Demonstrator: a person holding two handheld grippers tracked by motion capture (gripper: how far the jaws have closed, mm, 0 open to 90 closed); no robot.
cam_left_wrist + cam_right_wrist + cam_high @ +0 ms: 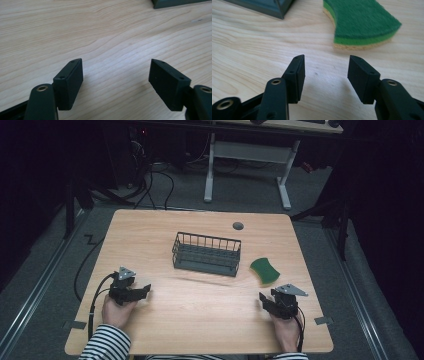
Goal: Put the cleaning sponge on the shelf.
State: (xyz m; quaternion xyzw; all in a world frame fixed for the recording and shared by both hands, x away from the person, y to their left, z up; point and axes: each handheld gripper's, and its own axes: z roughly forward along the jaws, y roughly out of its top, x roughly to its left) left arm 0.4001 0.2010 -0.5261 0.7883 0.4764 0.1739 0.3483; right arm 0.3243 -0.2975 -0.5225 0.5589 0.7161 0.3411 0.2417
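Note:
A dark wire basket stands in the middle of the wooden table; it looks empty. To its right lies a green sponge with a curved outline, green top and tan underside. My left gripper rests low at the table's front left, open, with bare wood between its jaws. My right gripper sits at the front right, open and holding nothing, pointed toward the sponge, which lies a short way beyond its fingertips. A corner of the basket shows at the upper left of the right gripper view.
A small grey round cap sits in the table's far edge. Behind the table stands a white desk frame on grey floor, with cables. A striped sleeve enters at the bottom left.

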